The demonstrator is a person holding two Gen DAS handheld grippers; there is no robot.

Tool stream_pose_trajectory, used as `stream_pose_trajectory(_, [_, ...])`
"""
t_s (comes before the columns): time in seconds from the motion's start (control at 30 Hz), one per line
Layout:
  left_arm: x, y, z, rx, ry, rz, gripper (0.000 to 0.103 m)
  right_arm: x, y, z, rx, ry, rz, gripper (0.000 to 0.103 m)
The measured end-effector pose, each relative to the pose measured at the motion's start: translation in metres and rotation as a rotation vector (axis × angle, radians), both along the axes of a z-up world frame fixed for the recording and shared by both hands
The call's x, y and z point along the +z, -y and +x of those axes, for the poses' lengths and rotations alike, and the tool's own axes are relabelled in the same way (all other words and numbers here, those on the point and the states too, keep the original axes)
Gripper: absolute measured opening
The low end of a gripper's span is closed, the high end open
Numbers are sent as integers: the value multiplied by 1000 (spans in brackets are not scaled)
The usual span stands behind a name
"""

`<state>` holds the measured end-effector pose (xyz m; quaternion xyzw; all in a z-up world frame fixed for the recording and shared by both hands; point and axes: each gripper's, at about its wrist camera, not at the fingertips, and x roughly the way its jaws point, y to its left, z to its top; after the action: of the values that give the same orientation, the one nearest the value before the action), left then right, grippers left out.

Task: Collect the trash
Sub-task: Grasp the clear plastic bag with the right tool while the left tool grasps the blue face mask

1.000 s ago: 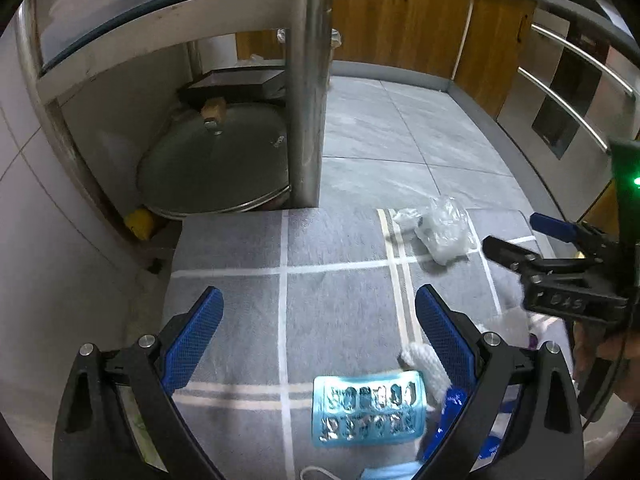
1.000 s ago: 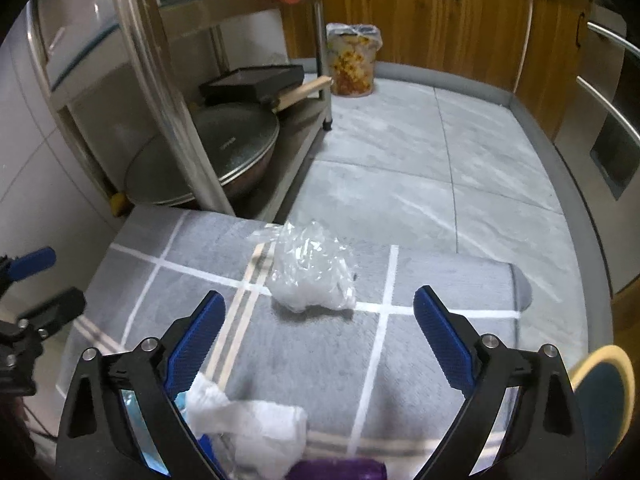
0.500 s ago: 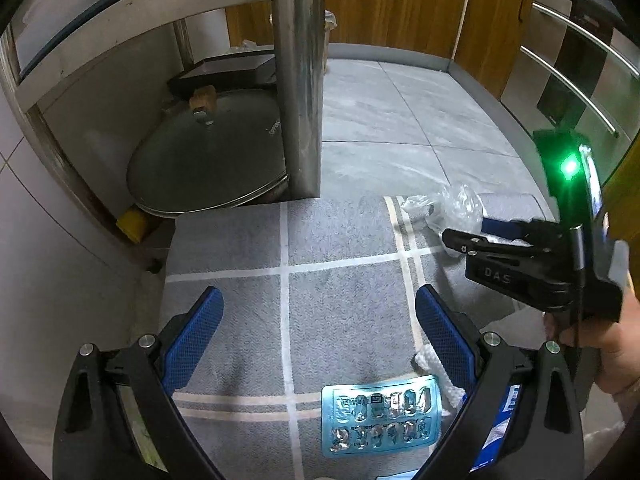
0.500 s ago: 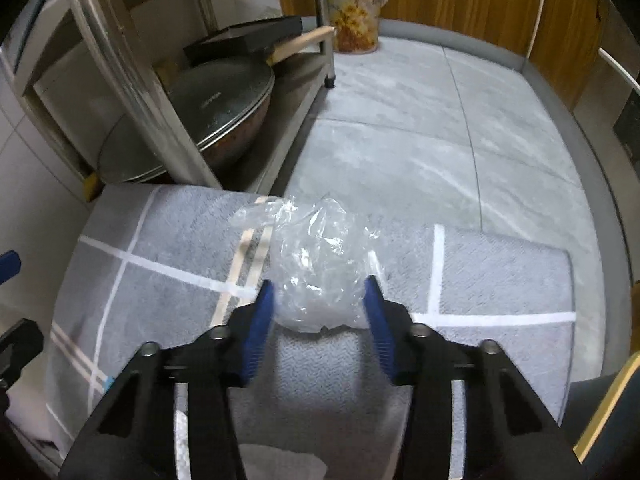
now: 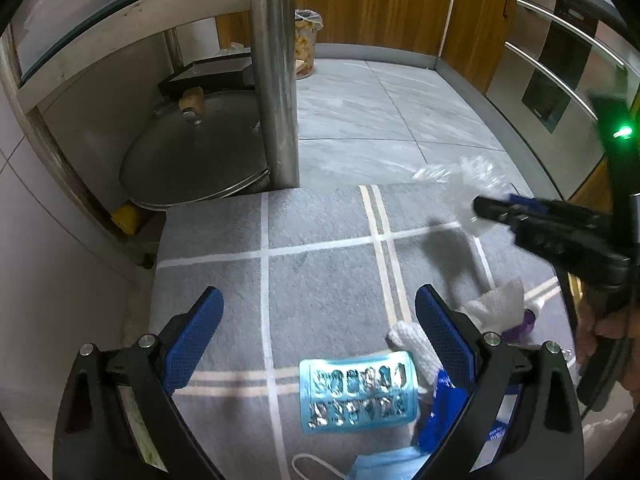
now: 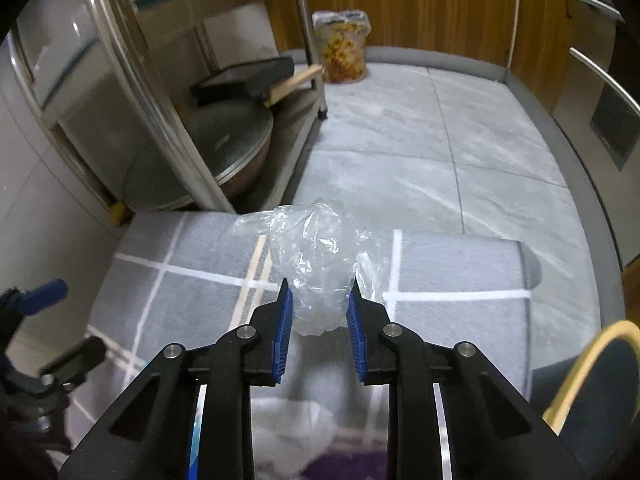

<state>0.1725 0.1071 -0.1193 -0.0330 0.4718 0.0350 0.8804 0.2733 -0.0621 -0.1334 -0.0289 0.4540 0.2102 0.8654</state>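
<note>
At centre frame of the right wrist view, the right gripper (image 6: 319, 312) is closing on a crumpled clear plastic bag (image 6: 316, 256). The bag sits between the blue pads (image 6: 283, 332) and bulges out above them, over the grey mat (image 6: 460, 268). The pads touch its sides, so the grip looks nearly made; it is light, and the film will crush before it resists.

Procedure, as judged from this position:
1. Finish the squeeze until the film is firmly pinched. A loose hold on slick plastic may slip.
2. Lift straight off the mat, keeping the trailing flap at upper left clear of the metal rack (image 6: 168, 92).
3. Carry it to the bin. None is clearly identified here; a lined container (image 6: 344, 48) stands by the cabinets at top centre and may serve.

Pose: the right gripper points steeply down and forward. In the left wrist view it enters from the right edge, blurred, with a hand (image 5: 600, 328) behind it.

The left gripper (image 5: 318, 328) hangs spread wide and empty above the mat, also angled down. A blue blister pack (image 5: 358, 392) lies just below its pads, with white tissue (image 5: 496, 308) and a face mask (image 5: 384, 466) nearby, all yet to be collected.
</note>
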Motion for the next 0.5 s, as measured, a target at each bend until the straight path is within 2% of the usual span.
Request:
stream_pose_trajectory(0.2, [6, 6, -27, 9, 15, -39, 95, 37, 20, -37, -13, 49, 53, 25])
stream_pose_trajectory(0.4, [13, 20, -68, -17, 37, -39, 95, 71, 43, -97, 2, 102, 86, 25])
stream_pose_trajectory(0.5, [16, 26, -89, -24, 49, -73, 95, 81, 57, -125, 3, 115, 93, 25])
